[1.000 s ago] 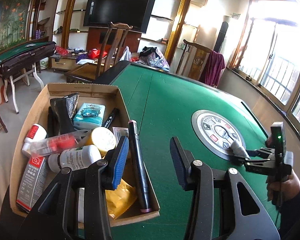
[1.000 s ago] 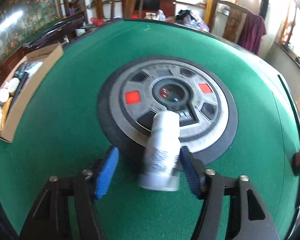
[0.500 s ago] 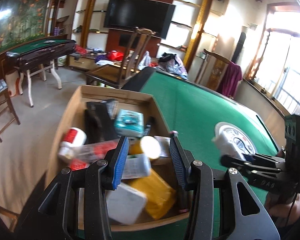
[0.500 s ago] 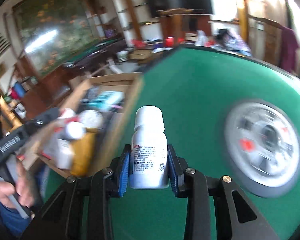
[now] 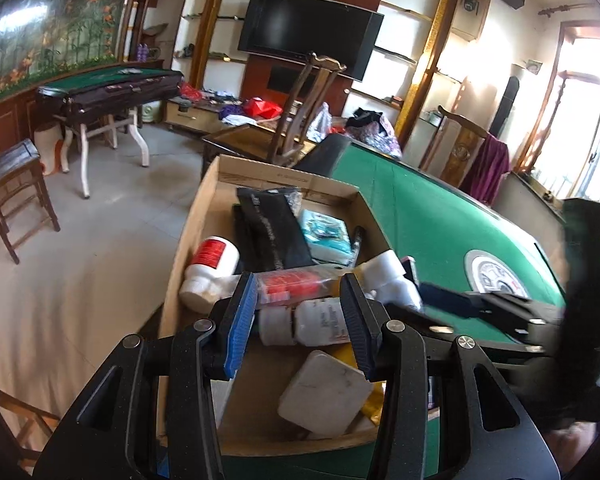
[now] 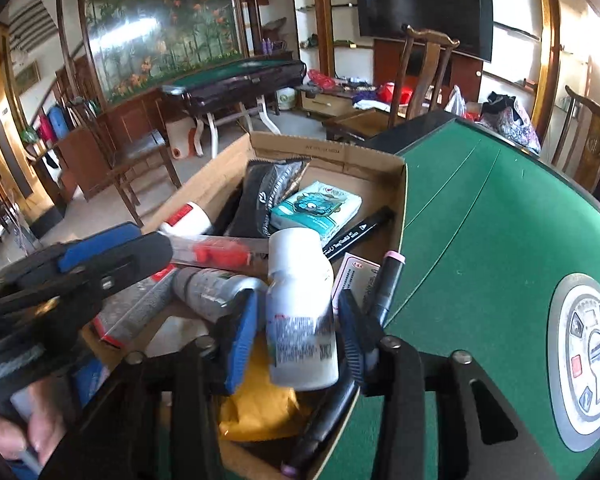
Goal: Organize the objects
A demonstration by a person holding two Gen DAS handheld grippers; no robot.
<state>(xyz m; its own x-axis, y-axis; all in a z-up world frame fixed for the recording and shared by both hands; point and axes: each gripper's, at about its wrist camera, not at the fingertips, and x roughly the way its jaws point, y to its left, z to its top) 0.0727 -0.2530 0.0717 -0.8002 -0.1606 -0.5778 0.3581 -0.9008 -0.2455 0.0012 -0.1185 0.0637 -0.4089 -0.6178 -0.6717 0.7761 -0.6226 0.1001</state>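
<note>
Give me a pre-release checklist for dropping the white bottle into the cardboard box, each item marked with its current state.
1. White bottle sits between the right gripper pads: ok, though gaps show at both sides, so firm contact: cannot tell.
2. Bottle is above the cardboard box interior, not the green table: ok.
3. Landing spot is free: not ok; a yellow packet and a lying bottle sit directly below.
4. Left gripper is empty with its jaws apart: ok.
5. Left gripper is out of the drop path: cannot tell; it hovers over the same box.
</note>
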